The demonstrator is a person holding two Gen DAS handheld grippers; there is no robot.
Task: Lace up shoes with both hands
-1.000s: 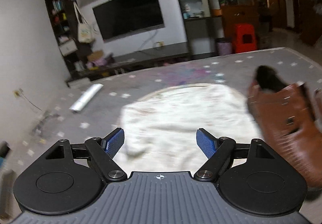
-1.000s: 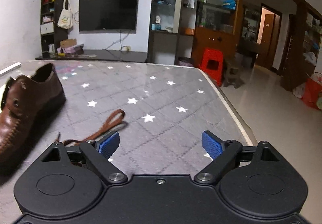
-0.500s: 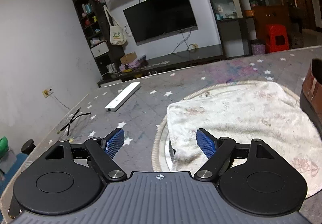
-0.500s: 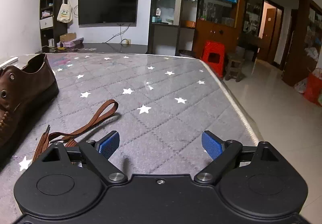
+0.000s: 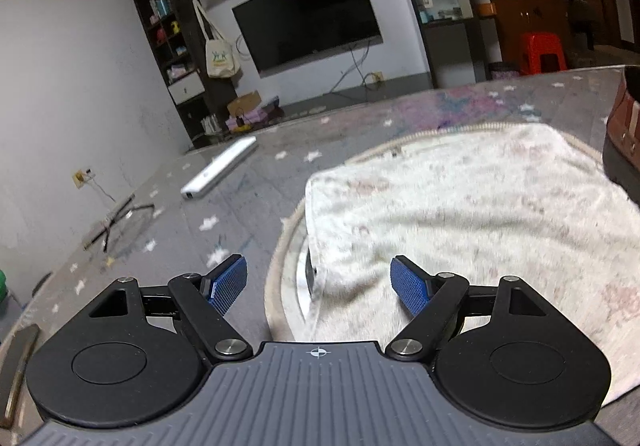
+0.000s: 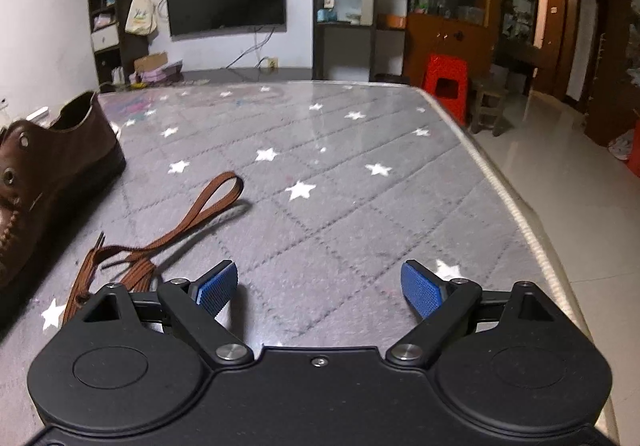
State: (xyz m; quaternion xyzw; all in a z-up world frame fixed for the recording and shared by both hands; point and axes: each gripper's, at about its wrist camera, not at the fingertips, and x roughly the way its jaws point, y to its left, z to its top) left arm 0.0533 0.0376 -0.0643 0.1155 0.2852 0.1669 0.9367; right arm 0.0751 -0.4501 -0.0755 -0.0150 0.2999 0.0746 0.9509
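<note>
A brown leather shoe (image 6: 44,169) lies at the left of the right wrist view, its empty eyelets showing; only its heel (image 5: 624,133) shows at the right edge of the left wrist view. A loose brown shoelace (image 6: 160,242) lies on the grey star-patterned mattress (image 6: 340,173), just left of my right gripper (image 6: 320,288), which is open and holds nothing. Over a white towel (image 5: 460,213), my left gripper (image 5: 320,288) is open and empty, well to the left of the shoe.
A white bar-shaped object (image 5: 218,173) and a pair of glasses (image 5: 116,221) lie on the mattress to the left. The mattress edge (image 6: 520,213) drops to a tiled floor on the right. A red stool (image 6: 446,85), a TV and shelves stand beyond.
The left view has swung left, so the shoe slid from beside the gripper to the frame's right edge. The right gripper has shifted slightly; more of the lace now shows beside it.
</note>
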